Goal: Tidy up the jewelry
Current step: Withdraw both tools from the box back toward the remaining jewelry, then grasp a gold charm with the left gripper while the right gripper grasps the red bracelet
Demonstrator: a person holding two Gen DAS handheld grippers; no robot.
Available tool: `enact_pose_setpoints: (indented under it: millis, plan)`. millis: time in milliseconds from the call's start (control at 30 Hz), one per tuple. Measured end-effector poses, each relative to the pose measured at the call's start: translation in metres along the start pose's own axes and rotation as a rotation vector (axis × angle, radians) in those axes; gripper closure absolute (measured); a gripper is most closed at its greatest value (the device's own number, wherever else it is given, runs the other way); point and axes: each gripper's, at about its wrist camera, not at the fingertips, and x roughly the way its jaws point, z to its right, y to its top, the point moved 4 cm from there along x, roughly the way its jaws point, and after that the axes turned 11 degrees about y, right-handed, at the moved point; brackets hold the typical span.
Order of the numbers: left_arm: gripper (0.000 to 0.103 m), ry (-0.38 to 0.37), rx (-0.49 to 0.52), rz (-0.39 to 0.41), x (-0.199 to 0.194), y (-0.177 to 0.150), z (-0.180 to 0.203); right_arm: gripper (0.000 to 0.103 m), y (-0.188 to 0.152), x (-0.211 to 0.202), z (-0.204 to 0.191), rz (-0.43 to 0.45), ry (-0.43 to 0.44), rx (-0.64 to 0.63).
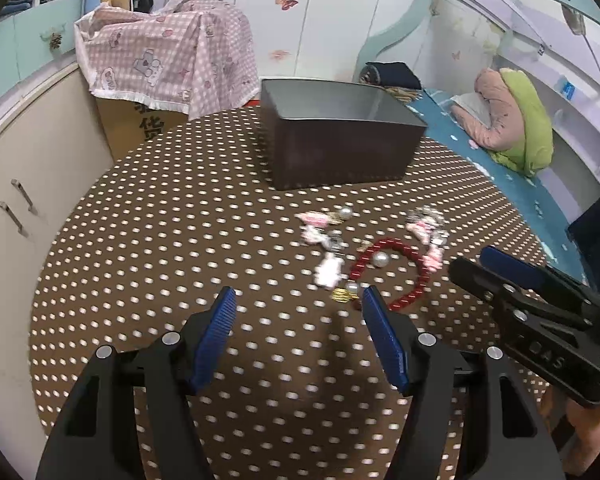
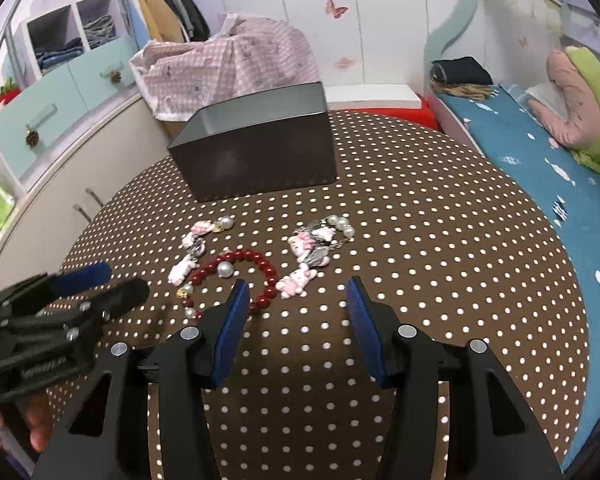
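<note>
Both jaws wide — empty | left gripper (image 1: 298, 300) | right gripper (image 2: 296, 290)

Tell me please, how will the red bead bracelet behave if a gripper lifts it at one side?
The red bead bracelet is round beads in a ring, so it will probably droop, not stay stiff. The beads look glossy, so they may slip between the fingers. The loose pearl inside the ring would likely roll if the bracelet drags.

Bare tablecloth (image 2: 420, 240) lies right of the jewelry (image 2: 260, 256); box (image 2: 256, 160) stands behind.
</note>
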Motion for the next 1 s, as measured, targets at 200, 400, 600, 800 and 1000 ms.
enact_pose_setpoints:
  millis: [200,400,600,800,1000]
  plan:
    - [0.044,-0.013,0.011,-0.009,0.001,-0.003,0.029,0.053,-0.001,-0.011,0.017,0.019,-0.009,0.033]
    - [0.066,0.059,0.006,-0.056,0.022,-0.002,0.037,0.053,-0.004,-0.014,0.027,0.015,0.000,0.049]
    - [0.096,0.089,0.045,-0.054,0.023,-0.003,0.029,0.053,-0.006,-0.013,0.027,0.009,0.011,0.052]
    - [0.096,-0.036,0.009,-0.059,0.003,-0.010,0.010,0.053,-0.006,-0.007,0.019,-0.005,0.026,0.039]
    - [0.096,-0.080,-0.010,-0.022,-0.021,-0.012,-0.010,0.053,-0.004,-0.002,0.008,-0.011,0.029,0.021]
